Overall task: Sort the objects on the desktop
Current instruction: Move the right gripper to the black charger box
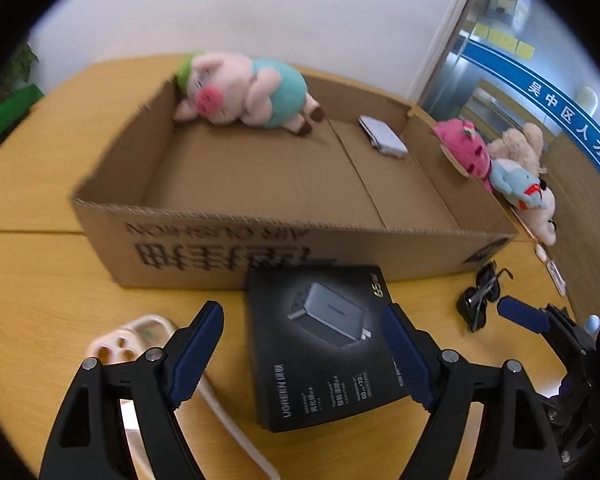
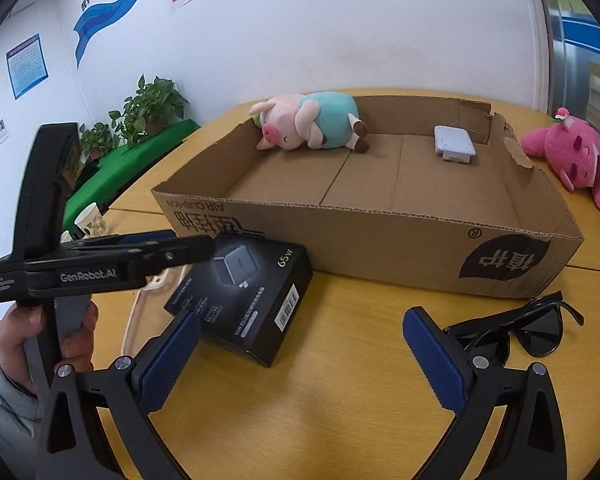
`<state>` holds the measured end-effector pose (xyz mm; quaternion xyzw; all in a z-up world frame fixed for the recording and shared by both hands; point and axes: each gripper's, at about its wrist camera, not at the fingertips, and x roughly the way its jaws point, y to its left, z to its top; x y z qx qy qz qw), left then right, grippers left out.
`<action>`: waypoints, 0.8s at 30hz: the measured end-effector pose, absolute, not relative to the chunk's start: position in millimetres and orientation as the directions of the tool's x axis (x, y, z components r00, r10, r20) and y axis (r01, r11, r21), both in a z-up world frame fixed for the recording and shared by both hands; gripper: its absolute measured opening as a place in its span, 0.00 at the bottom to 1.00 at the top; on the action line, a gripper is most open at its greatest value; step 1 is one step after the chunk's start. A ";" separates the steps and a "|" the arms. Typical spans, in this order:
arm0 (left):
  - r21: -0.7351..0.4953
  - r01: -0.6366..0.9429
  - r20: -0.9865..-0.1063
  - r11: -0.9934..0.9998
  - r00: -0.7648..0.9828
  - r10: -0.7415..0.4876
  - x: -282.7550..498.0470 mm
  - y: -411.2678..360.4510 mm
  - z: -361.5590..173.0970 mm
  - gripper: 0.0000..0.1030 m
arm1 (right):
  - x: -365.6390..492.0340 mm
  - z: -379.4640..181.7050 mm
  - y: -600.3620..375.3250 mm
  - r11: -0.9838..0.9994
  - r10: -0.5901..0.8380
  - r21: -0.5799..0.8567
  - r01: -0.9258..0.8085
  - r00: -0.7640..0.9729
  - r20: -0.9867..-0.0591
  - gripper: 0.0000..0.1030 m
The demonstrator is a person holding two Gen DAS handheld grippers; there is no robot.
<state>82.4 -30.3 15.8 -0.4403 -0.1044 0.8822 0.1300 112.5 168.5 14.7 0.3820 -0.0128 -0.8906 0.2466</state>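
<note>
A black charger box (image 1: 328, 344) (image 2: 246, 296) lies on the yellow table in front of an open cardboard box (image 1: 236, 252) (image 2: 380, 236). My left gripper (image 1: 304, 320) is open, its fingers on either side of the charger box, not touching it. My right gripper (image 2: 302, 328) is open and empty over bare table, between the charger box and black sunglasses (image 2: 536, 328) (image 1: 480, 300). Inside the cardboard box lie a pink pig plush (image 1: 244, 92) (image 2: 312, 120) and a small white device (image 1: 384, 136) (image 2: 454, 144).
A beige power strip (image 1: 120, 344) with its cable lies left of the charger box. Plush toys lie right of the cardboard box: a pink one (image 2: 568, 156) (image 1: 468, 148), a blue one (image 1: 520, 184) and beige ones. A paper cup (image 2: 90, 220) and potted plants (image 2: 152, 108) stand at the left.
</note>
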 end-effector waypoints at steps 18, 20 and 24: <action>-0.416 -0.170 -0.778 -0.894 -0.442 0.446 87.3 -5.1 -7.9 0.77 | 118.9 -22.5 186.5 -0.844 -0.449 0.202 0.496 -0.450 -0.772 1.00; -0.414 -0.144 -0.792 -0.899 -0.430 0.433 82.6 -8.0 -9.9 0.77 | 123.6 -22.9 180.0 -0.833 -0.442 0.167 0.527 -0.453 -0.775 1.00; -0.455 -0.116 -0.782 -0.883 -0.423 0.459 78.0 -12.2 -16.2 0.77 | 124.9 -23.4 161.3 -0.809 -0.452 0.139 0.572 -0.453 -0.768 1.00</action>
